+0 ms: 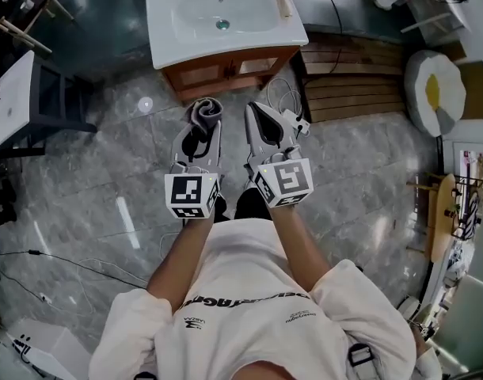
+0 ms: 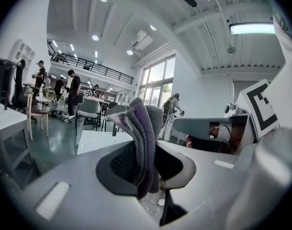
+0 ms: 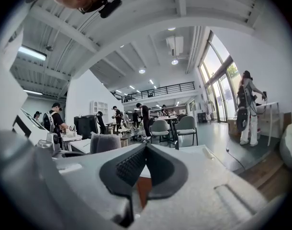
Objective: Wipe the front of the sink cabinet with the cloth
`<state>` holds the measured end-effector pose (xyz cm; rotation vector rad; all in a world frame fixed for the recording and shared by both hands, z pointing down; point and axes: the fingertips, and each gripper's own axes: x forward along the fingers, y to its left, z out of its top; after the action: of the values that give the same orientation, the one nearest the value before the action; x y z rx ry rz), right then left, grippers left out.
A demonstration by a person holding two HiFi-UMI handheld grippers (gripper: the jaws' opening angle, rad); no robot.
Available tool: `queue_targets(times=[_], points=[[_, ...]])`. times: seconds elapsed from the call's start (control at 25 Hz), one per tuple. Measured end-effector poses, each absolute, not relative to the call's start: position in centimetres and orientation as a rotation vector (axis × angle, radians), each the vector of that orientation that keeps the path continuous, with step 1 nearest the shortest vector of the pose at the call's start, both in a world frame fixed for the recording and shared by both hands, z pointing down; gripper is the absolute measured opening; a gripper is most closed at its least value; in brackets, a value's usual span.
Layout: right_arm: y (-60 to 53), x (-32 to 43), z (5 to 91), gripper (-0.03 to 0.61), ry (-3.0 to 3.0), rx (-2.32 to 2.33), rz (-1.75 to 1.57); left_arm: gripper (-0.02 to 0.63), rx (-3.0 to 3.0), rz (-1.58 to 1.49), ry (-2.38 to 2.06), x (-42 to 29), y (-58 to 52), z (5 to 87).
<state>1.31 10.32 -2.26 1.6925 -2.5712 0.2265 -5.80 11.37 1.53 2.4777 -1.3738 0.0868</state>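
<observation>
The grey cloth [image 1: 205,111] is bunched and pinched between the clenched jaws of the left gripper [image 1: 202,127]. It hangs in the air short of the wooden front of the sink cabinet [image 1: 230,66], near its left door and not touching it. The right gripper [image 1: 256,117] hovers just beside it, jaws pressed together on nothing. Above the cabinet sits the white basin [image 1: 222,13]. The wiping looks not yet begun, so this is the approach. The next move calls for lowering the cloth, pressing it flat against the door panels and sweeping across.
</observation>
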Motion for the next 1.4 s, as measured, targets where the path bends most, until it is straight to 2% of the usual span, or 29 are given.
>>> queue_targets(times=[0.68,1.4], points=[[-1.2,7.3,11.6,-0.003,-2.533,1.653,0.385,0.084,2.42,0.102,-1.456,-0.5,-0.4,12.7],[-4.8,9.1,24.3,-0.003,-2.527,1.615,0.415,0.084,2.347,0.143,-1.515,2.4,-4.8,26.4]])
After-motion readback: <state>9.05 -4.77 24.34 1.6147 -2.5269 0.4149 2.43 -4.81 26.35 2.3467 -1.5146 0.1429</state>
